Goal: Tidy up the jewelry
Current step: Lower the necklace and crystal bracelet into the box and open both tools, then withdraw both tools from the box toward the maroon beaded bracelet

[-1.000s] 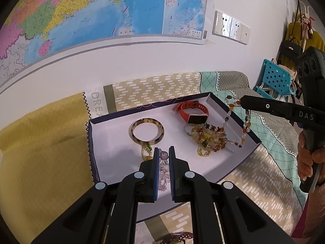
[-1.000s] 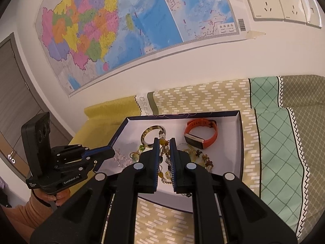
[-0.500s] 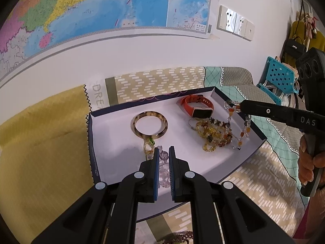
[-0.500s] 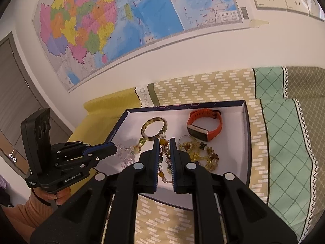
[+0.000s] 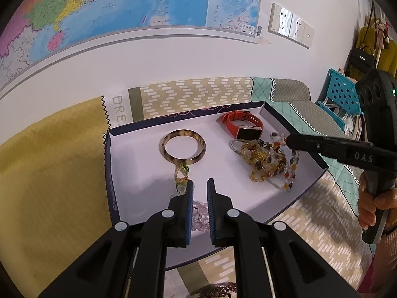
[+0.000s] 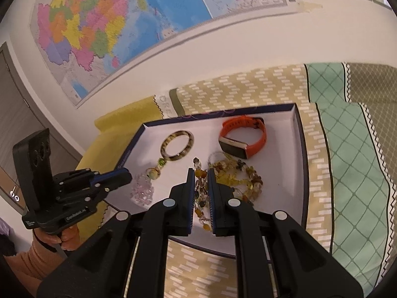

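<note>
Just past the tips of the right tool (image 6: 200,173), inside the white box (image 6: 280,181) on the patterned bed cover (image 6: 347,164), most of the jewelry is already laid out: a tortoiseshell bangle (image 6: 176,146) ahead and to the left, an orange watch (image 6: 244,140) ahead and to the right, and a heap of amber bead strands (image 6: 238,176) right beside the tool's right finger. So I'd say it's well along. What's left, as far as I can see, is a dark beaded piece (image 5: 218,291) on the bed cover under the left tool (image 5: 200,186), outside the box.

Right tool: jaws nearly together but easing apart, with a multicolor bead strand (image 6: 201,198) between the pads, its lower end trailing onto the box floor. Looks like a drop-off to me.

Left tool: also close to pressed together, starting to open. A pale lilac bracelet (image 5: 199,211) lies under its fingers on the box floor, and a little green-and-gold piece (image 5: 182,173) sits off the left fingertip. I can't tell if the pads touch the bracelet.
</note>
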`<state>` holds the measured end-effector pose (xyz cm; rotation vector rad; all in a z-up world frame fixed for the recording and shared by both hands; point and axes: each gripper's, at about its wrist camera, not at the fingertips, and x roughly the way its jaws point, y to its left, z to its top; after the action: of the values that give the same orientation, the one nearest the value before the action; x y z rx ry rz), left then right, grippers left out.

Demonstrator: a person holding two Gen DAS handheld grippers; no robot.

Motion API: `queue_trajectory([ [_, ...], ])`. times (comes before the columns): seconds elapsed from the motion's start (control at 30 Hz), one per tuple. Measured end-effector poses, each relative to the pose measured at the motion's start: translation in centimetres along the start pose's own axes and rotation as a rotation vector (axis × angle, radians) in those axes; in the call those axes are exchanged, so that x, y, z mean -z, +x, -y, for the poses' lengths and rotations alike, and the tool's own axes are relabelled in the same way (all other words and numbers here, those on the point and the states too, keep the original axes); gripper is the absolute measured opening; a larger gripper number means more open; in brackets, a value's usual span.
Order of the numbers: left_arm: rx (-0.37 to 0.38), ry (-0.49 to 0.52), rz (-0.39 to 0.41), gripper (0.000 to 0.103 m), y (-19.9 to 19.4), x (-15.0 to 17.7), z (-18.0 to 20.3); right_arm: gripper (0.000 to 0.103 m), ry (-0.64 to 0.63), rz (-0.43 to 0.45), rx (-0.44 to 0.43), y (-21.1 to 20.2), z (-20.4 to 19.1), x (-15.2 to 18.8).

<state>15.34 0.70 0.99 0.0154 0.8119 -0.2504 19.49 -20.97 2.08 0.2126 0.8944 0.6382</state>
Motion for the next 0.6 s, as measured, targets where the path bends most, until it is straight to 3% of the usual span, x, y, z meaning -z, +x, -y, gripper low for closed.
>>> queue_trajectory([
  [0.2,-0.015,0.0,0.01,0.033,-0.3,0.6,0.0,0.022,0.02,-0.013,0.013,0.3,0.5,0.8],
  [0.27,-0.012,-0.004,0.023,0.047,-0.7,0.8,0.0,0.029,0.017,-0.002,0.019,-0.1,0.5,1.1],
  [0.33,-0.012,-0.018,0.045,0.059,-1.3,1.1,-0.1,0.048,0.019,0.011,0.023,-0.5,0.4,1.4],
  [0.4,-0.017,-0.022,0.055,0.065,-1.8,1.4,-0.1,0.048,0.005,0.015,0.024,-1.0,0.1,1.7],
  [0.47,-0.026,-0.026,0.07,0.08,-2.3,1.9,0.0,0.056,-0.021,0.023,0.037,-1.5,-0.5,2.3],
  [0.53,-0.028,-0.023,0.078,0.089,-2.8,2.6,0.3,0.072,-0.052,0.033,0.052,-1.9,-1.1,2.8],
  [0.6,-0.032,-0.013,0.097,0.095,-3.5,3.4,0.8,0.082,-0.081,0.053,0.063,-2.5,-1.9,3.5],
])
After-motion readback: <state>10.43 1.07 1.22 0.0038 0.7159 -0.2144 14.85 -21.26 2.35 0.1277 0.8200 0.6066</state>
